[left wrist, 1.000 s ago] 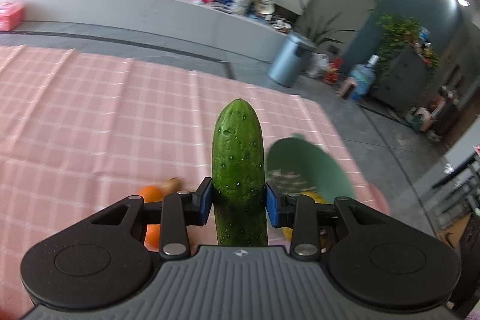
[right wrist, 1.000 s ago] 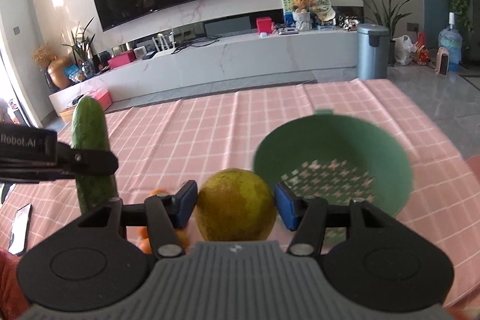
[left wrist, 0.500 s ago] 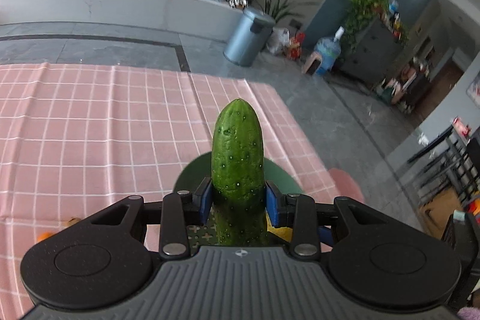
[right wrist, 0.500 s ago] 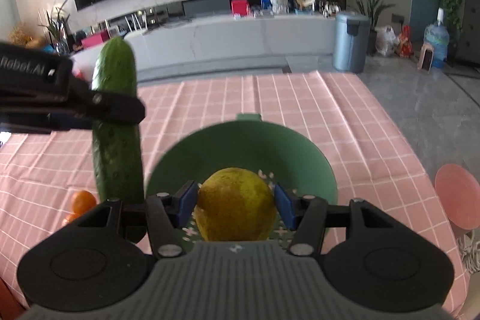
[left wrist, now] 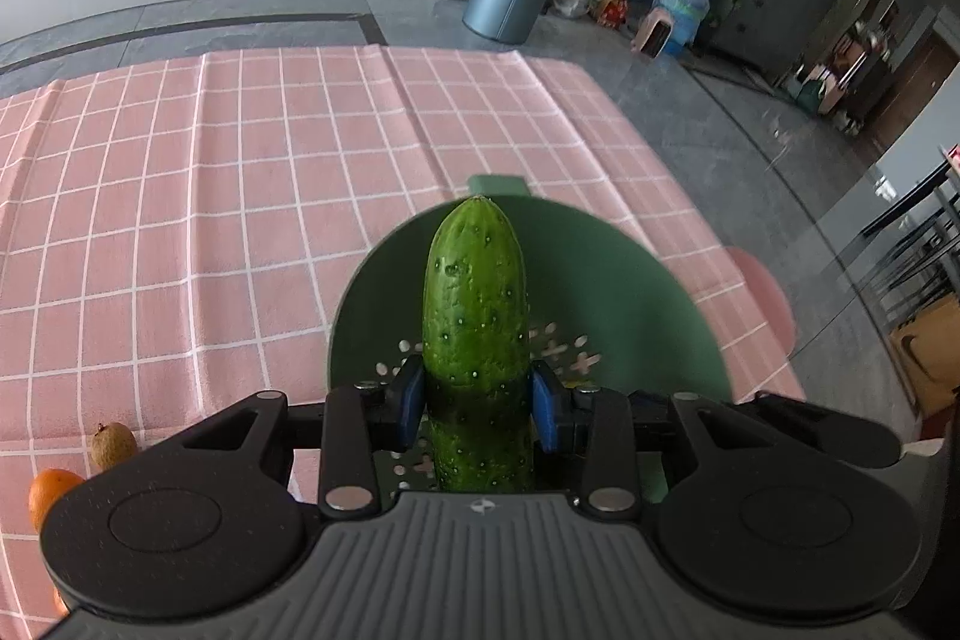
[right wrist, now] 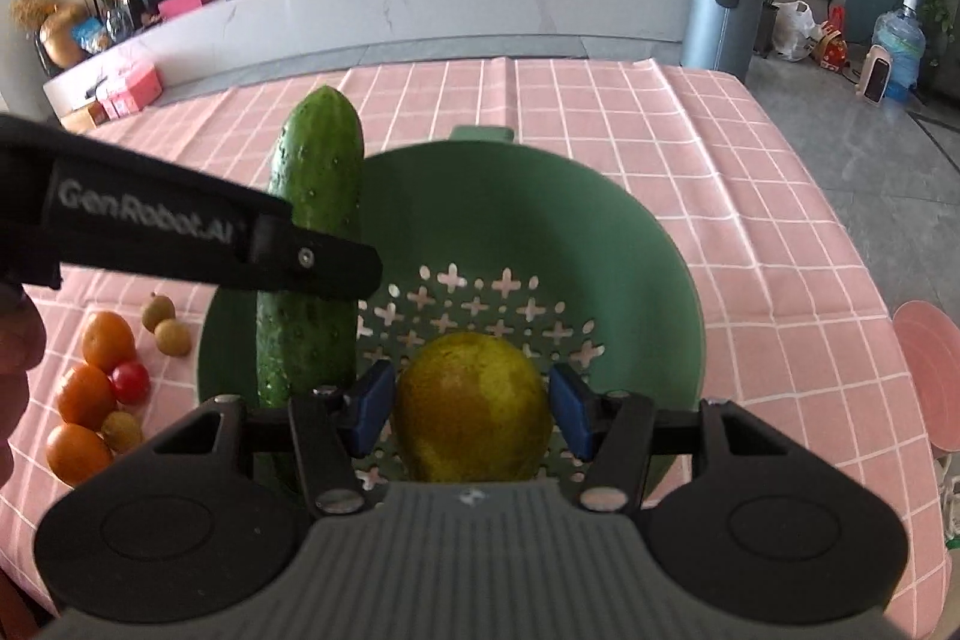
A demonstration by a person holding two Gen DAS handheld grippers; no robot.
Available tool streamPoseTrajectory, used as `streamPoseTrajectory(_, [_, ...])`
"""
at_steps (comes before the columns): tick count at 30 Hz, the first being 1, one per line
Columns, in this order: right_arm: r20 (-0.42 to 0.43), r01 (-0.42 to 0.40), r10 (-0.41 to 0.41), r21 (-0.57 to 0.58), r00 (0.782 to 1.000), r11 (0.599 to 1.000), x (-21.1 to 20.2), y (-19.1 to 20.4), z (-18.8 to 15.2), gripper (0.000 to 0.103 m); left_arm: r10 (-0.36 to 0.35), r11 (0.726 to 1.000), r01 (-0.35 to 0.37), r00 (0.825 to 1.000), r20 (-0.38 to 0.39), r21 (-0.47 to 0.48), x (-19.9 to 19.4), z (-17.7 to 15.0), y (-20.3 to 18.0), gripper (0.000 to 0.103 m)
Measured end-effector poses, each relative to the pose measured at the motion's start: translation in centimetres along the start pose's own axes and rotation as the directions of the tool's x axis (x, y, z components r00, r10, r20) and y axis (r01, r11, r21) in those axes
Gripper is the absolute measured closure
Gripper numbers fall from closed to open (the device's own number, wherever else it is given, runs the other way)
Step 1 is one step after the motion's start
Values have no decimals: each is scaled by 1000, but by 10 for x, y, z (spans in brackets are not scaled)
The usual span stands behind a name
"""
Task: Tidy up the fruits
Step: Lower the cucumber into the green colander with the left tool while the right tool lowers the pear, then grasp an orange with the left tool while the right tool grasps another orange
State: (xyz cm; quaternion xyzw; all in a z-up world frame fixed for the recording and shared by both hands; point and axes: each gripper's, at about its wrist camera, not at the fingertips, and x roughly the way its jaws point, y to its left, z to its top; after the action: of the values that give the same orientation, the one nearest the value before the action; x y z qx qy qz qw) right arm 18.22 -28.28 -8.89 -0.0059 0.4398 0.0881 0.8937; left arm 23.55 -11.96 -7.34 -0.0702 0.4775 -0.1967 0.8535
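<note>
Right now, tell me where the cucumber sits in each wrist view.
Left wrist: cucumber dead centre, upright between the left gripper fingers.
Right wrist: cucumber left of centre, crossed by the other gripper's black finger.
Shared landmark: the green colander beneath it.

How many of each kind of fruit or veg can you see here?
Cucumber: 1
Pear: 1
Oranges: 3
Cherry tomato: 1
Small brown fruits: 3
Total: 9
</note>
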Motion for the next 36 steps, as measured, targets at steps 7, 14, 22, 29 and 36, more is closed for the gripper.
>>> streamPoseTrajectory(7, [-9, 15, -15, -15, 1000, 1000, 5, 1, 3, 49, 15, 1000, -15, 1000, -11, 16, 4, -1, 0, 62])
streamPoseTrajectory(14, [-10, 36, -36, -28, 999, 999, 4, 5, 4, 47, 26, 999, -26, 1000, -16, 27, 3, 1, 1, 57])
streamPoseTrajectory(22, [62, 84, -84, -2, 995, 996, -23, 10, -1, 38, 9, 996, -17, 996, 84, 89, -42, -4, -12, 46])
streamPoseTrajectory(29, [168, 64, -69, 40, 983, 997, -61, 28, -13, 34, 65, 980, -92, 986, 154, 176, -95, -21, -13, 44])
streamPoseTrajectory(36, [195, 9, -19, 53, 981, 999, -83, 62, -24, 34, 139, 967, -168, 978, 153, 191, -133, -39, 6, 44])
